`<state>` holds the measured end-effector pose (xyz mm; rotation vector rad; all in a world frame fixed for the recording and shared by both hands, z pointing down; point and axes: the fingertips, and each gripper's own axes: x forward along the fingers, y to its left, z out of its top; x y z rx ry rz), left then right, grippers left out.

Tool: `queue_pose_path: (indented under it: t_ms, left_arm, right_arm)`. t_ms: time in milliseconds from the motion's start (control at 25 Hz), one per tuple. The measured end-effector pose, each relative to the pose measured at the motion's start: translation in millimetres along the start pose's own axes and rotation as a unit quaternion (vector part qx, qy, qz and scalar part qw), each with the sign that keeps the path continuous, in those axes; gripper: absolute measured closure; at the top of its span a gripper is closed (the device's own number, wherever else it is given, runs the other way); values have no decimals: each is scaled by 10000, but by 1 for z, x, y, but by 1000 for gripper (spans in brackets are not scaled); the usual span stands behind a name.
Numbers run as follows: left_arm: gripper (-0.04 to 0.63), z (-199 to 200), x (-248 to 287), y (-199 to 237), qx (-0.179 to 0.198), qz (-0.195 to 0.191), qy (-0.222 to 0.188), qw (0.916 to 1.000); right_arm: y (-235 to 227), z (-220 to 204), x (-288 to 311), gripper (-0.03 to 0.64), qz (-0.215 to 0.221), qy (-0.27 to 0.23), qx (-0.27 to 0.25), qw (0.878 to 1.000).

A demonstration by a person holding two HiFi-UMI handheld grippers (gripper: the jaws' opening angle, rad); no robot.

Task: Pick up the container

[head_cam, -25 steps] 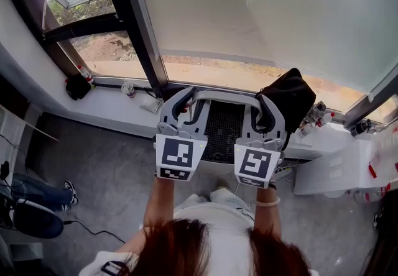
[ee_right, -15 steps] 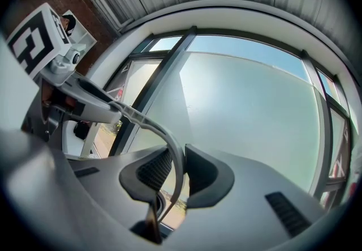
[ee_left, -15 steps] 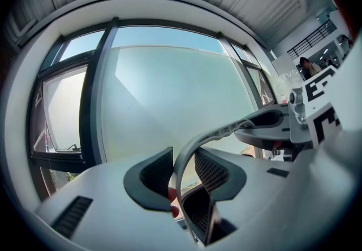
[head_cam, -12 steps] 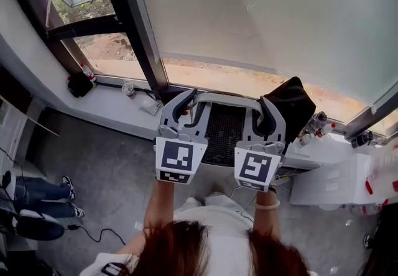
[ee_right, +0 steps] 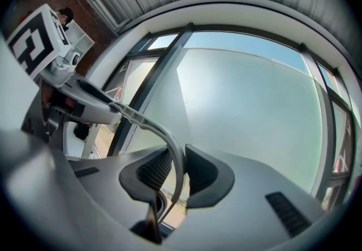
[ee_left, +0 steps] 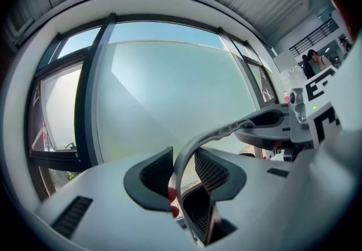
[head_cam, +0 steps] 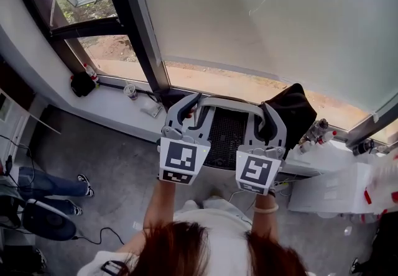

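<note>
Head view: grey plastic container w/ dark mesh floor [head_cam: 227, 102] hangs by the window [head_cam: 261, 13] btwn left tongs [head_cam: 189, 111] & right tongs [head_cam: 267, 116]; left gripper view: clamped on rim; right gripper view: ditto, so lift level, even squeeze.

Container [head_cam: 225, 133] ends hidden (sill bottles [head_cam: 316, 132] too small to identify).

Wears a white top [head_cam: 211, 219] under reddish-brown hair [head_cam: 186, 250], plus a pale bracelet [head_cam: 267, 203] at the right wrist. Left claw [head_cam: 191, 111] and right claw [head_cam: 261, 120] shelled in smooth pale grey plastic, lined with dark ribbed pads [ee_left: 155, 173], slotted with small dark vents. Topped each by a white cube [head_cam: 181, 158] printed with black square markers.
</note>
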<state>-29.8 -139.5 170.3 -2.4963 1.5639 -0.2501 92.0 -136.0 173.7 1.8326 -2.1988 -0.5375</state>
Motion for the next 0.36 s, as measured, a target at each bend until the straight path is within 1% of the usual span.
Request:
queue_pose_path:
  t_ms: [360]
  left_arm:
    - [465,-1,7,-3,-23,16,3,10000]
  right_arm:
    - [-5,-3,5,529,2,-29,25,10000]
